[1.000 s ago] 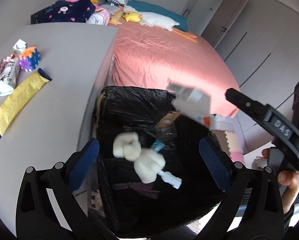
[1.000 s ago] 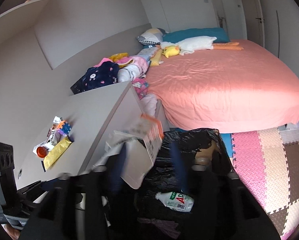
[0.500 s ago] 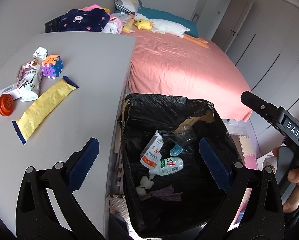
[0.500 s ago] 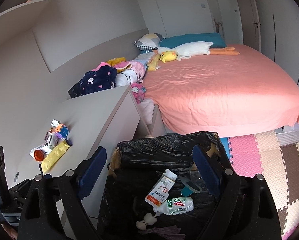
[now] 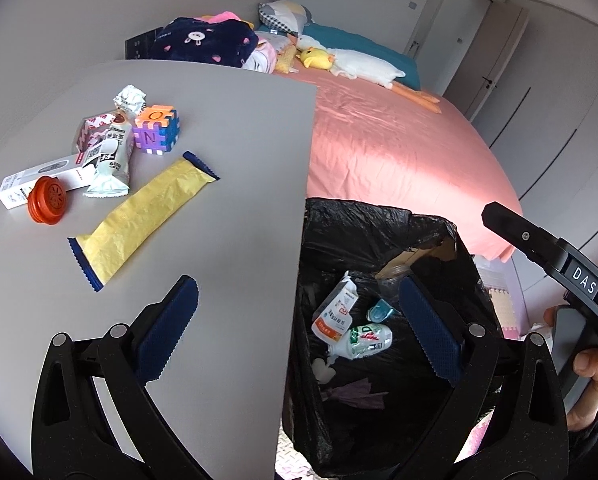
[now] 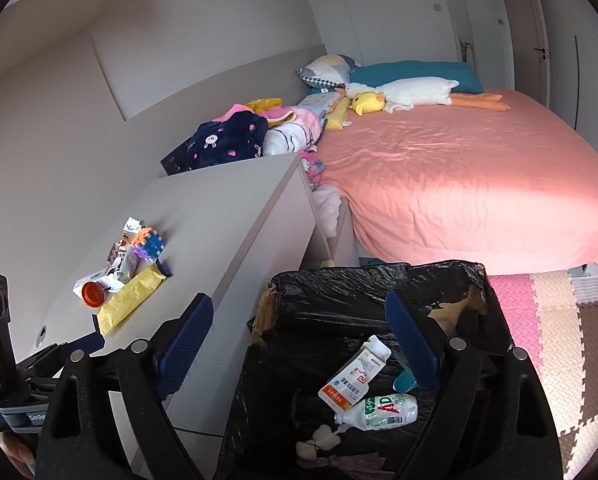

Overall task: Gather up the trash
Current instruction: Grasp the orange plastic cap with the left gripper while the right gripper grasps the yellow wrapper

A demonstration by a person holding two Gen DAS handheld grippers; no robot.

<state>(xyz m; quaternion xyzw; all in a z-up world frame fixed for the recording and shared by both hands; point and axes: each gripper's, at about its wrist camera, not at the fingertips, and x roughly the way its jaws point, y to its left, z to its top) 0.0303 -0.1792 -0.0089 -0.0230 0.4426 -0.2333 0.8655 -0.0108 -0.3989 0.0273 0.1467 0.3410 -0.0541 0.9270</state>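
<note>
The yellow wrapper (image 5: 143,219) is the nearest piece of trash left on the grey tabletop (image 5: 235,128). It lies flat, a long strip with dark blue serrated ends; its long axis runs diagonally, the near end pointing toward the left gripper and the far end toward the bed. Just beyond its left side sit an orange cap (image 5: 47,200), a white carton (image 5: 39,179) lying on its side, and a white snack packet (image 5: 111,160) whose length runs away from the viewer. Farther back stand a colourful foam cube (image 5: 157,130) and a crumpled foil ball (image 5: 130,98).

To the right of the table, below its edge, a bin lined with a black bag (image 5: 363,224) holds trash already collected: a flattened milk carton (image 5: 337,312) with its spout end pointing away, a plastic bottle (image 5: 365,340) lying crosswise below it, a teal scrap and a purple wrapper.

The left gripper (image 5: 295,328) hovers over the table edge, one blue pad above the tabletop and the other above the bin; its jaws stand wide with nothing between them. The right gripper (image 6: 299,344) hangs over the bin's near-left rim, jaws likewise wide apart and holding nothing. A hand (image 5: 591,384) grips its handle at the right edge of the left wrist view.

Beyond lies a bed with a pink sheet (image 6: 459,176), plush toys and pillows at its head.
</note>
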